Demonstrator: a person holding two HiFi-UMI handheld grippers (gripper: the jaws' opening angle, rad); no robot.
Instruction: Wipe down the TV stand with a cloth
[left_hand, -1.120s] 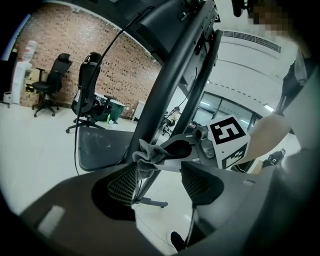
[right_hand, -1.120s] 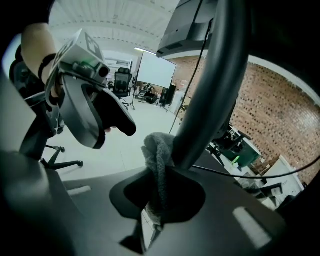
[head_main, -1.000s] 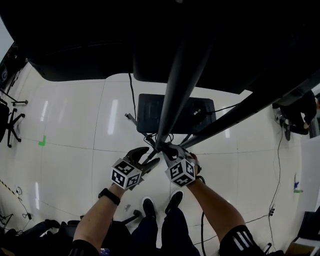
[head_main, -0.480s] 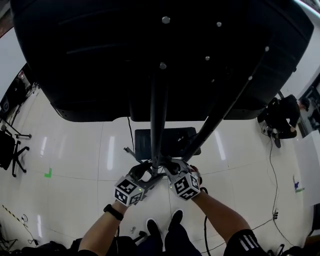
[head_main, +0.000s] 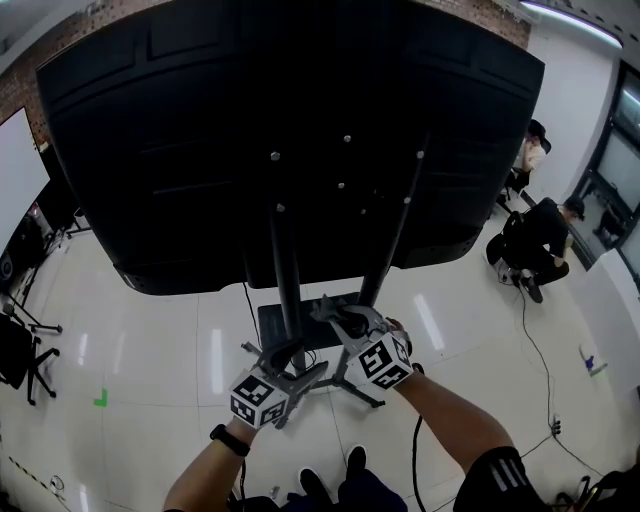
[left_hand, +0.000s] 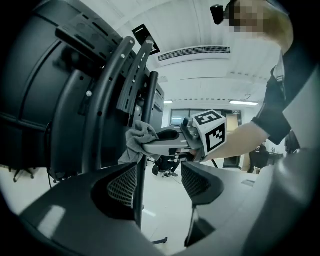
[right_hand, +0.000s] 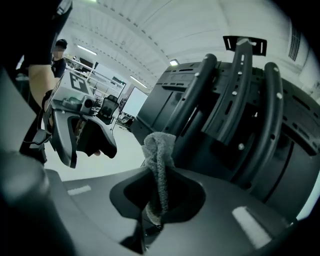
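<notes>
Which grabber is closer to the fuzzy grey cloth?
Right. The right gripper pinches the cloth between its jaws; the left gripper is open beside the stand pole, apart from the cloth.

Nothing legible anywhere: no words, brands or numbers. Only black-and-white square code patterns on the marker cube (head_main: 258, 398) of the left gripper (head_main: 300, 360) and on the marker cube (head_main: 383, 361) of the right gripper (head_main: 335, 318) — blocks, not letters or digits.
</notes>
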